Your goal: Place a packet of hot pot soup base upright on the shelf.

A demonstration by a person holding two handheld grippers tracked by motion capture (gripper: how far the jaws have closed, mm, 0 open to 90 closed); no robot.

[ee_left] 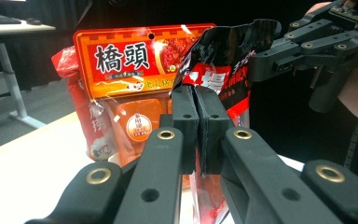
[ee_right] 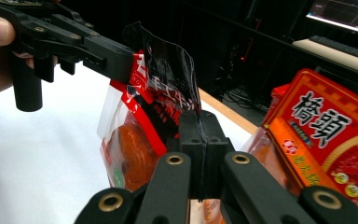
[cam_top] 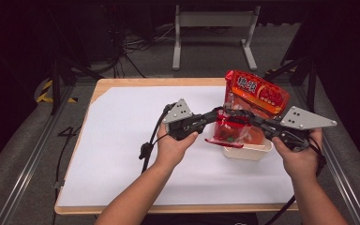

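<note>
Above the white tub (cam_top: 247,151) at the right side of the bench (cam_top: 122,140), the two claws are holding a small red-and-black sauce packet (cam_top: 232,129) by its top edge, each one clamped tight on the film: the left claw (cam_top: 219,112) is pinching the left part of the rim and the right claw (cam_top: 249,118) the right part, close together. The step in hand is looking like tearing the packet open, and doing it well is calling for the two grips to be sitting just beside each other on the sealed strip, with one hand pulling toward the person and the other away, so the tear is running down rather than the film just stretching; keeping the packet over the tub is guarding against spills. The high view is showing the tub under the packet, the larger red bag (cam_top: 258,93) standing behind it, and both hands (cam_top: 173,145) on their handles. The left gripper view is showing its own closed pads biting the packet (ee_left: 223,79) and the bag's printed front (ee_left: 130,65). The right gripper view is showing the clear window of the packet (ee_right: 130,149) with orange paste inside, which the other views are hiding.
</note>
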